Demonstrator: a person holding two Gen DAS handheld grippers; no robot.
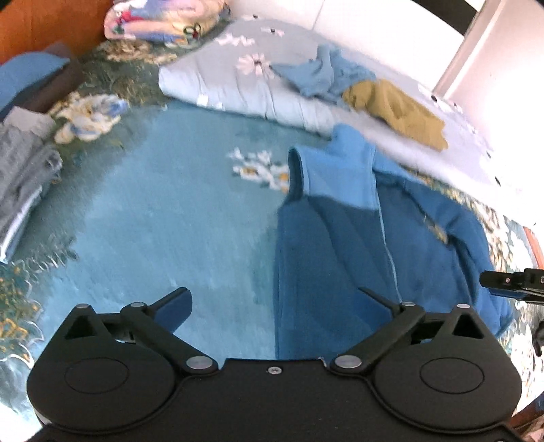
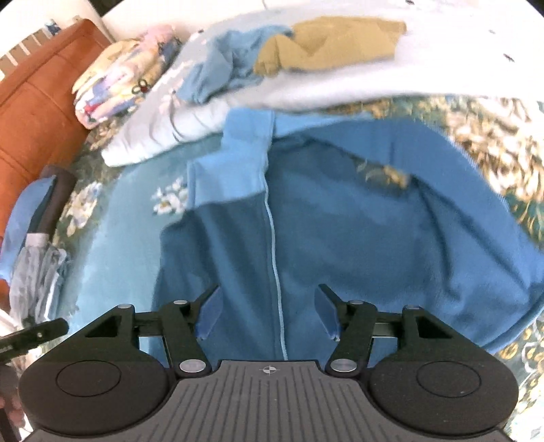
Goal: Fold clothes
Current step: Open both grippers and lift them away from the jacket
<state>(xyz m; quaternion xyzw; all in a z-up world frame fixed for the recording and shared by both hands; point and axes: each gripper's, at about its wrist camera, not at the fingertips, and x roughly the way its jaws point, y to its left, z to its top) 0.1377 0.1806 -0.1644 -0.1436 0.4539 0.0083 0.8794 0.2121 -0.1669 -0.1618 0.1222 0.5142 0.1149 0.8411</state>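
Observation:
A blue zip-up fleece jacket [image 1: 340, 238] lies on the bed, partly folded, its collar pointing toward the far side. It fills the middle of the right wrist view, blue jacket [image 2: 340, 221], with a light zip line running down it. My left gripper [image 1: 272, 299] hangs above the jacket's left edge, jaws wide open, nothing between them. My right gripper [image 2: 268, 309] is above the jacket's lower middle, jaws apart and empty. The right gripper's tip [image 1: 510, 282] shows at the right edge of the left wrist view.
A crumpled light-blue garment [image 1: 323, 73] and an olive-yellow garment [image 1: 394, 110] lie on a pale floral duvet [image 1: 238, 85] beyond the jacket. Folded grey clothes [image 1: 23, 176] are stacked at the left. A floral bundle [image 1: 159, 20] rests by the orange headboard [image 2: 30, 112].

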